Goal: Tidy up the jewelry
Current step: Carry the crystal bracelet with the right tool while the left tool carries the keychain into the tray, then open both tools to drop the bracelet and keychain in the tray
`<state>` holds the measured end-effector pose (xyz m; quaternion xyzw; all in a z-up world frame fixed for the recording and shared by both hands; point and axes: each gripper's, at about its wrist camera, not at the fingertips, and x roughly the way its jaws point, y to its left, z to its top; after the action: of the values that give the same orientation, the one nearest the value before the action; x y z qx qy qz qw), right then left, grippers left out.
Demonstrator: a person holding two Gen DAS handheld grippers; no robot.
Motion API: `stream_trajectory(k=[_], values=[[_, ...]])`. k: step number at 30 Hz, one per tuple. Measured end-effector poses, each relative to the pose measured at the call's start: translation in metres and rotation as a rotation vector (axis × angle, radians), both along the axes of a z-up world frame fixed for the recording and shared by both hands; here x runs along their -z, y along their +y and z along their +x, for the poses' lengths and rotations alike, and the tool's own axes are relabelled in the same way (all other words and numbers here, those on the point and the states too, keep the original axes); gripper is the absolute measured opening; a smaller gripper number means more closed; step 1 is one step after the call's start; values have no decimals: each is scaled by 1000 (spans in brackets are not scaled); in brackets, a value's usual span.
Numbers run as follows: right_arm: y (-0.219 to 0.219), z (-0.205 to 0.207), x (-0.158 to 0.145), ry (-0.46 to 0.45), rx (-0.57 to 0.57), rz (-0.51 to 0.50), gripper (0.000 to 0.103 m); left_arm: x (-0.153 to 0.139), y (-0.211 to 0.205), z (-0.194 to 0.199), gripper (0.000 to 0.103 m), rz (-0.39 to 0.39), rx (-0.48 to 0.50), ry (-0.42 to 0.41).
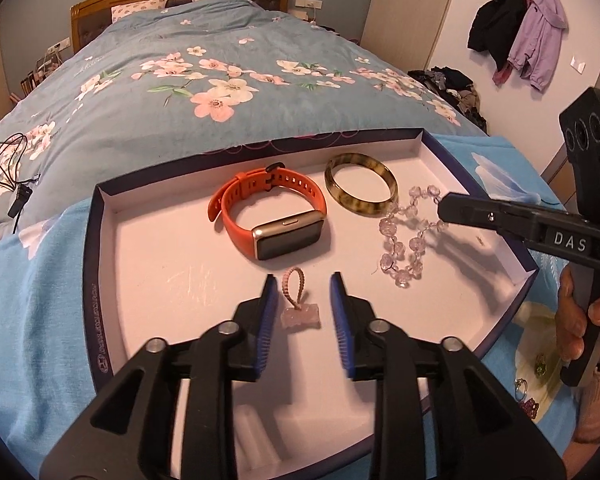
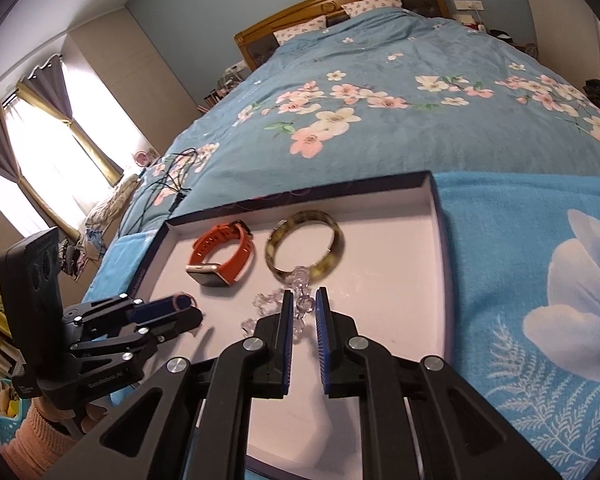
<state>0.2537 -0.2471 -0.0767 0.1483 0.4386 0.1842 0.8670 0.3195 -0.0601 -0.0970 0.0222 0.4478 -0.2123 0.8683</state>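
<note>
A white tray [image 1: 160, 260] with a dark blue rim lies on the bed. In it are an orange smartwatch [image 1: 268, 208], a tortoiseshell bangle [image 1: 360, 205] and a clear crystal bead bracelet [image 1: 392, 248]. A pink charm [image 1: 302, 314] with a cord loop lies on the tray floor between the fingers of my left gripper [image 1: 302, 286], which stands open and clear of it. My right gripper [image 2: 304, 300] is closed to a narrow gap on a strand of the bead bracelet [image 2: 305, 304], just in front of the bangle [image 2: 338, 240]. The rest of the strand rests on the tray.
The tray sits on a light blue flower-print cloth [image 2: 540, 280] over a blue floral quilt [image 1: 220, 60]. Small rings [image 1: 536, 372] lie on the cloth right of the tray, by a hand [image 1: 576, 320]. Black cables [image 1: 4, 168] trail at the left.
</note>
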Motion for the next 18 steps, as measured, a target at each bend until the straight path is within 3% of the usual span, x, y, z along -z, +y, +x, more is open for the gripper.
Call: stream_trajectory(k=[8,14,18], values=[[-10,-13,-5,-21,26,-22,25,-15,13,-13,48,-15,-43,-56],[-8,-50,-29,-116,-41,-66,37,-41,35,-50,56,-52,-62,-149],[-10,-80,-36,-153,-90,-101,38,-49,49,-81,59,-84,-67,-171]])
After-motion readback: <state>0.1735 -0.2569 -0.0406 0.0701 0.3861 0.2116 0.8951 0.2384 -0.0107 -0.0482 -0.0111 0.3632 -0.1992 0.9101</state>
